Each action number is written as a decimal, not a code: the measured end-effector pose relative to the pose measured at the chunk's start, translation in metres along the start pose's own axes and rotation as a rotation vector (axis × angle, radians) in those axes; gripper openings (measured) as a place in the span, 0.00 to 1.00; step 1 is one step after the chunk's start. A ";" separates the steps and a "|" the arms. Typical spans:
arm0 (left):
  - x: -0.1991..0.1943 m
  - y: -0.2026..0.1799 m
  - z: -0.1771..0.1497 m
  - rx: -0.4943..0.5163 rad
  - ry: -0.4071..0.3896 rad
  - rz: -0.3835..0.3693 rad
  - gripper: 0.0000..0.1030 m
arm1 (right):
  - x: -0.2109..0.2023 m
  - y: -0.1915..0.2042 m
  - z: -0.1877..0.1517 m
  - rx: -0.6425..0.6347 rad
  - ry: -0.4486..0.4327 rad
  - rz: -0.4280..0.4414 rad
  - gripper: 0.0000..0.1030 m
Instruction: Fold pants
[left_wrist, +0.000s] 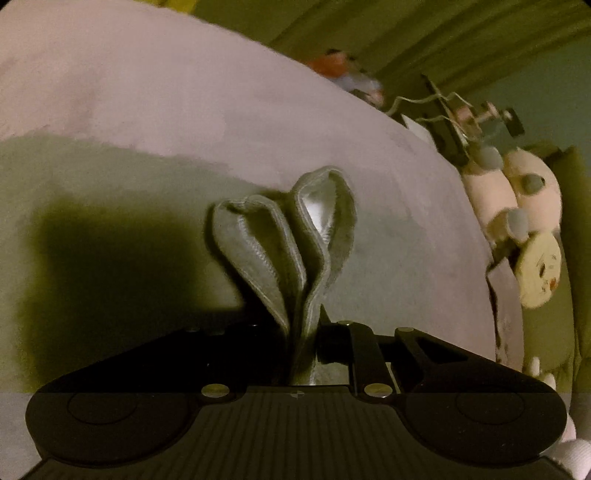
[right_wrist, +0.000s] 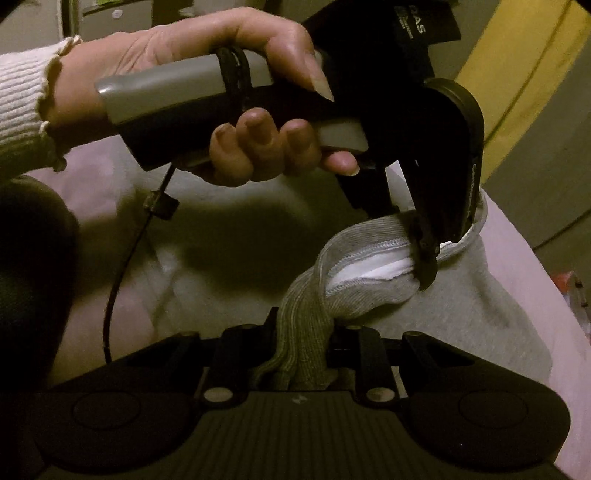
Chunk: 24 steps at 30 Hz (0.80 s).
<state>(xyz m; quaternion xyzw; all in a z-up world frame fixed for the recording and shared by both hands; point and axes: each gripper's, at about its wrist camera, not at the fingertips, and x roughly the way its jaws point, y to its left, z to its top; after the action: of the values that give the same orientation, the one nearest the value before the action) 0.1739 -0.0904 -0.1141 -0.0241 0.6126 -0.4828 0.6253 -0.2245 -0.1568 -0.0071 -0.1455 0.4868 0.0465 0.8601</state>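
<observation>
The grey pants (right_wrist: 461, 306) lie on a pink bed cover (left_wrist: 184, 110). My left gripper (left_wrist: 301, 332) is shut on doubled hem layers of the pants (left_wrist: 280, 236), which stand up in two loops ahead of it. In the right wrist view the left gripper (right_wrist: 424, 254) is seen from the side, held by a hand (right_wrist: 236, 110), pinching the hem with its white lining. My right gripper (right_wrist: 303, 354) is shut on a bunched ribbed part of the pants (right_wrist: 303, 325), close below the left one.
Plush toys (left_wrist: 517, 199) and a round cream toy face (left_wrist: 539, 273) sit at the bed's right edge. Green curtains (left_wrist: 443, 33) hang behind. A black cable (right_wrist: 122, 266) hangs from the left gripper's handle. A yellow object (right_wrist: 517, 66) stands at the right.
</observation>
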 end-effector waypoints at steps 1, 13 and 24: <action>-0.001 0.006 -0.001 -0.015 -0.003 -0.003 0.18 | 0.001 0.001 0.002 -0.018 0.001 0.003 0.20; -0.055 0.046 -0.020 -0.092 -0.143 0.097 0.55 | 0.000 -0.007 0.004 -0.026 0.009 0.088 0.60; -0.068 -0.029 -0.088 0.093 -0.149 0.048 0.82 | -0.028 -0.160 0.040 0.508 -0.147 0.076 0.40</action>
<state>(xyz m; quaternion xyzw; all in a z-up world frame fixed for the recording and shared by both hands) 0.1026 -0.0138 -0.0670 -0.0162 0.5417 -0.4925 0.6810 -0.1710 -0.2955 0.0684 0.0972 0.4241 -0.0347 0.8997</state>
